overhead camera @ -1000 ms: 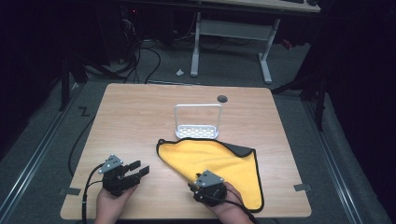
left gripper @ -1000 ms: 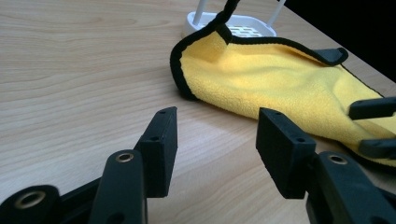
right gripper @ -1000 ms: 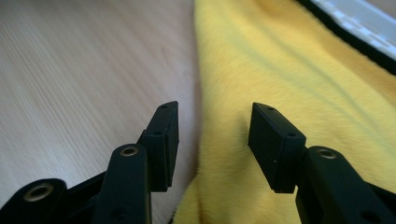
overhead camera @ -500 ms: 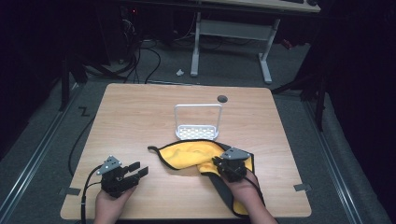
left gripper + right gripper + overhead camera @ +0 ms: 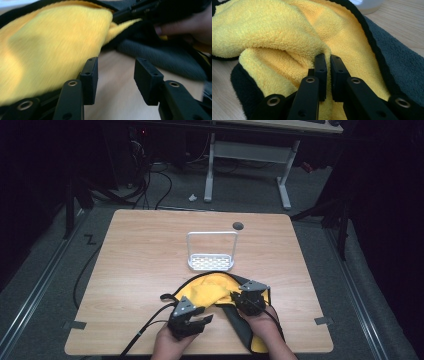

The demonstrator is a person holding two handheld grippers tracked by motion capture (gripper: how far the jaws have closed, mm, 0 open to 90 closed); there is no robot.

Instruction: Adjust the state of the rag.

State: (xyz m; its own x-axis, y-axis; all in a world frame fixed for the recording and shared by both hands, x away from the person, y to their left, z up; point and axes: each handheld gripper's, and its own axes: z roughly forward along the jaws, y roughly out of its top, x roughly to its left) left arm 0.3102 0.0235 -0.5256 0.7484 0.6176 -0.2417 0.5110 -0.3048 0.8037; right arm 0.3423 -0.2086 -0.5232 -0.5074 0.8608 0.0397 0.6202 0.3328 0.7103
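Since the earlier frame, your left gripper (image 5: 192, 320) slid right along the table's near edge to the yellow cloth (image 5: 207, 292), its jaws apart over bare wood with nothing between them. The cloth lay bunched near the near edge, right of centre. Your right gripper (image 5: 248, 301), wrist low and pointing forward, pinched a fold. The white rack (image 5: 211, 262) stood just behind.
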